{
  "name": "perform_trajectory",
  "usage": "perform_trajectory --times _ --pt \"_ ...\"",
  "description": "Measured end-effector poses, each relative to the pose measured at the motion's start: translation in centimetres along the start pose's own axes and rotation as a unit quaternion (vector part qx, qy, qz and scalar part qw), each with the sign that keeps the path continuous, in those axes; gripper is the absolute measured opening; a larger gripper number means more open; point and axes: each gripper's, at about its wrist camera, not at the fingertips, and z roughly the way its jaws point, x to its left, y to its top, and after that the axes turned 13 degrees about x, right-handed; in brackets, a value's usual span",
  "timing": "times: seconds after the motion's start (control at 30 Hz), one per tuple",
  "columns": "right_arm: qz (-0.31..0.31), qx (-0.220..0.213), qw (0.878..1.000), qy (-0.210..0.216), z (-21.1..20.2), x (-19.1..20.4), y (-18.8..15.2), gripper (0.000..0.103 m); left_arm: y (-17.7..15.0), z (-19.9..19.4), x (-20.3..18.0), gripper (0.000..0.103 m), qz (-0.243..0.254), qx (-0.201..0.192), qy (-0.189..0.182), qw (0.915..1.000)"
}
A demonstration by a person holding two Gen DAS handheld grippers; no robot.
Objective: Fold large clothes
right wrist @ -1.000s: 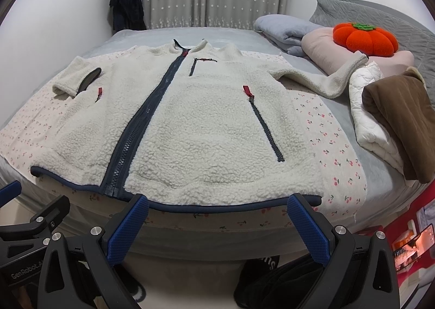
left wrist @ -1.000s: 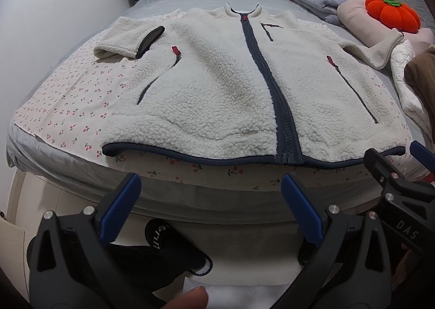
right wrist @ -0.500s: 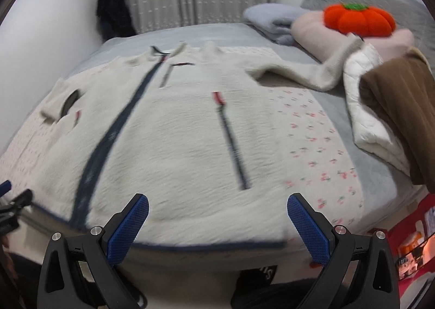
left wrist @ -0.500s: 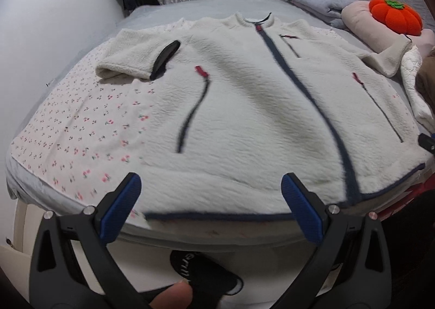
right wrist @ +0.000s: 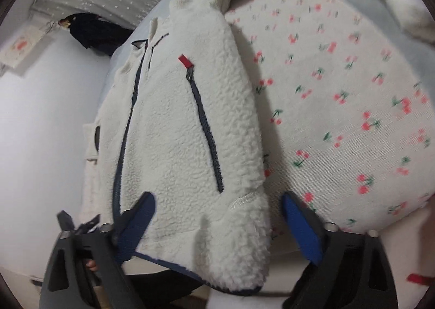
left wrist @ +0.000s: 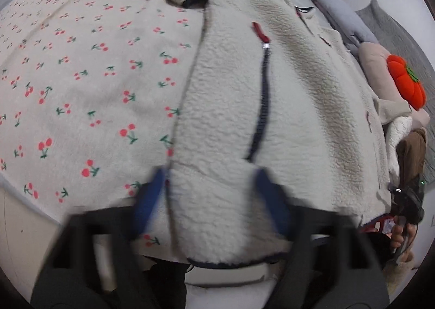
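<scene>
Cream fleece jacket (left wrist: pixel 231 108) spread flat on cherry-print blanket (left wrist: pixel 76 86), hem at bed edge. Left gripper (left wrist: pixel 210 200) straddling one hem corner, jaws just closing in, blurred, contact unclear. Right gripper (right wrist: pixel 217 224) over opposite corner, jaws also narrowing, blue pads (right wrist: pixel 301 224) apart from fleece.

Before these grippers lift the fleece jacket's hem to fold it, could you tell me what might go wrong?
The left gripper, its jaws just closing around the corner of the fleece jacket, also straddles the cherry-print sheet beside it and may pinch both. The jaws of the right gripper have been closing, yet one pad stands clear of the hem; a shallow bite could slip.
</scene>
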Motion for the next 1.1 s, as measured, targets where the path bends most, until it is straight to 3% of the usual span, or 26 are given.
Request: perform_trajectory --times 0.03,0.07,0.2,0.27,0.4,0.47,0.57,0.6,0.63,0.67,0.73,0.93,1.1 --pt "0.006 0.010 1.000 0.019 0.5 -0.2 0.3 0.040 0.0 -0.2 -0.1 0.023 -0.005 -0.001 -0.015 0.9999" --pt "0.010 0.016 0.999 0.026 0.7 -0.3 0.5 0.013 -0.4 -0.7 -0.3 0.021 -0.008 -0.011 -0.011 0.9998" --pt "-0.031 -0.064 0.997 0.005 -2.6 1.2 -0.8 0.011 -2.6 -4.4 -1.4 0.017 0.004 -0.064 0.002 0.9979" --pt "-0.044 -0.091 0.995 0.000 -4.3 1.7 -1.5 0.011 -3.5 -5.2 -1.0 0.017 0.001 -0.063 0.011 0.9979" --pt "-0.040 -0.055 0.995 -0.078 -2.7 1.8 -1.1 0.011 -3.4 -1.0 -0.2 0.012 0.017 0.006 0.087 0.9960" --pt "-0.023 -0.020 0.994 -0.109 -1.0 1.3 -0.4 0.012 -3.6 -1.0 -0.8 0.013 0.030 -0.002 0.103 0.9942" --pt "-0.037 -0.026 0.987 -0.154 -0.8 2.7 -0.3 0.021 -3.8 -2.4 -2.0 0.030 0.039 -0.023 0.134 0.9900" --pt "-0.039 -0.031 0.985 -0.167 -0.9 3.1 -0.4 0.025 -3.9 -2.9 -2.5 0.042 0.045 -0.031 0.151 0.9870" --pt "-0.040 -0.035 0.982 -0.183 -1.0 3.3 -0.6 0.034 -4.0 -3.4 -3.1 0.059 0.058 -0.040 0.166 0.9836" --pt "-0.042 -0.040 0.978 -0.200 -1.1 3.6 -0.9 0.047 -4.1 -4.0 -3.8 0.066 0.069 -0.052 0.175 0.9807" --pt "-0.047 -0.060 0.973 -0.218 -1.7 4.5 -1.1 0.063 -3.4 -4.8 -4.0 0.083 0.084 -0.073 0.187 0.9760" --pt "-0.066 -0.102 0.971 -0.205 -3.7 6.2 0.2 0.075 -0.4 -5.5 -7.5 0.083 0.126 -0.093 0.188 0.9695" --pt "-0.095 -0.092 0.970 -0.206 -2.7 9.4 1.7 0.076 2.4 -3.8 -12.0 0.083 0.162 -0.084 0.186 0.9654"
